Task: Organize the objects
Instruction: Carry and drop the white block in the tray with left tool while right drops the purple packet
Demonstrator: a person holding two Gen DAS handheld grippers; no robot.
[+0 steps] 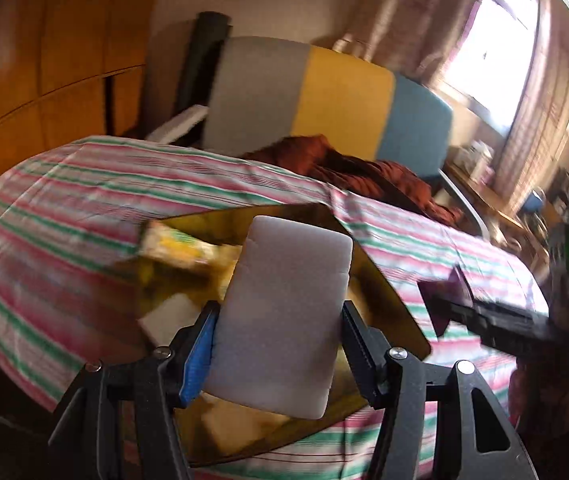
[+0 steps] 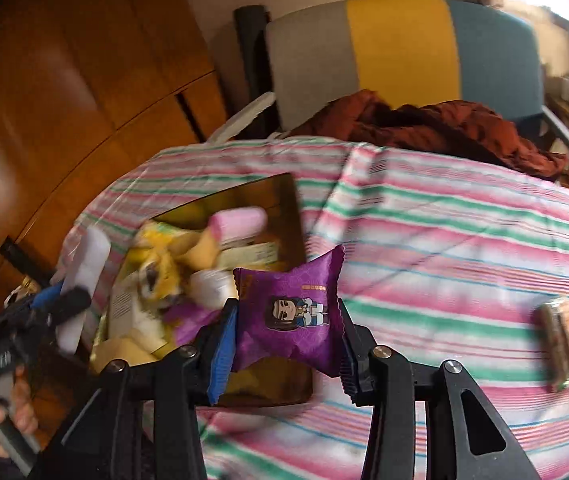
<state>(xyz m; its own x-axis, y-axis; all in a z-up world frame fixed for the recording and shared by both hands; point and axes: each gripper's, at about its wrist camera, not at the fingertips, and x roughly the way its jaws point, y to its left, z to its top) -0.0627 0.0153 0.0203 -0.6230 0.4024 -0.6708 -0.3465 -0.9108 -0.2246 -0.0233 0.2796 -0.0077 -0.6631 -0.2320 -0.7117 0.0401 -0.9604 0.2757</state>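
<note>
My left gripper (image 1: 278, 340) is shut on a white foam block (image 1: 284, 312) and holds it above a gold tray (image 1: 384, 280) on the striped tablecloth. The block also shows in the right wrist view (image 2: 84, 276), at the tray's left side. My right gripper (image 2: 284, 336) is shut on a purple snack packet (image 2: 290, 316) printed with a cartoon figure, just above the gold tray's (image 2: 284, 196) near right corner. The tray holds several items: yellow packets (image 2: 156, 256), a pink and white piece (image 2: 240, 218), a white round piece (image 2: 212, 286).
A brown wrapped snack bar (image 2: 564, 340) lies on the striped cloth (image 2: 444, 240) at the right. A chair with grey, yellow and blue back (image 2: 400, 48) stands behind the table with a rust-red garment (image 2: 444, 128) on it. Wooden cabinets (image 2: 64, 80) are at the left.
</note>
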